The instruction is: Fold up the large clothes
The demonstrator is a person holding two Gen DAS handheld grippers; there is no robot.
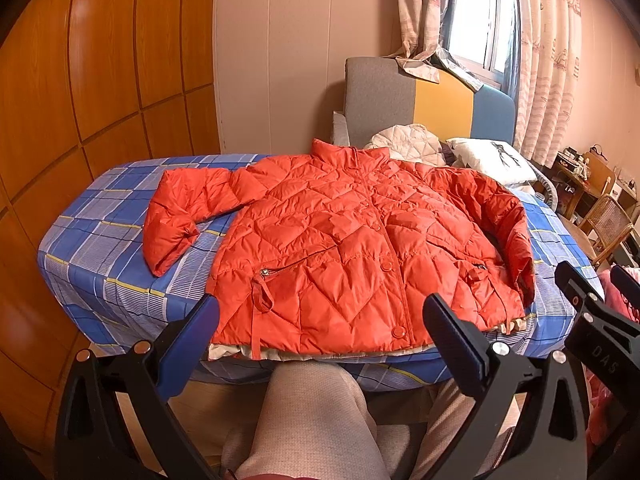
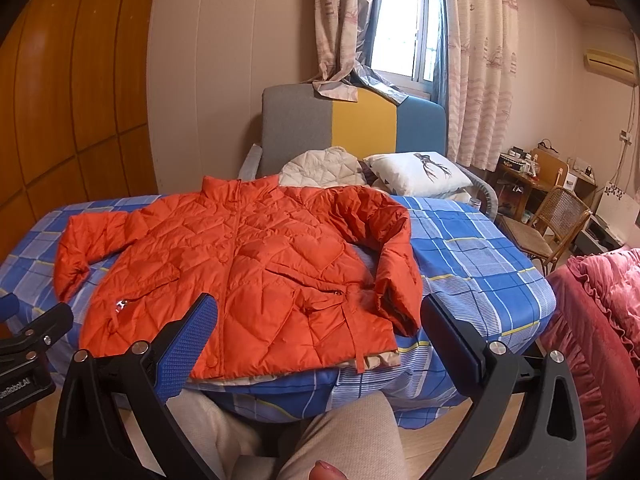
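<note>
Lying front-up on the blue plaid table (image 1: 100,256), the orange quilted jacket (image 1: 352,248) has its hem reaching the near edge and its collar toward the far edge — one sleeve spread toward the left edge, the other bent alongside the body. Both the left gripper (image 1: 320,332) and right gripper (image 2: 320,332) hover before the near edge, jaws spread wide, holding nothing.

Wore black plastic frames on both tools, each arm pierced by a teardrop cutout and studded with round silver screws. Carried blue dimpled pads on the left gripper (image 1: 320,344) and the right gripper (image 2: 320,344). Bore white lettering, "DAS" at 3 o'clock in the left view, "Robot.AI" at 9 o'clock in the right. Showed beige knit trousers (image 1: 316,416) at 6 o'clock.
</note>
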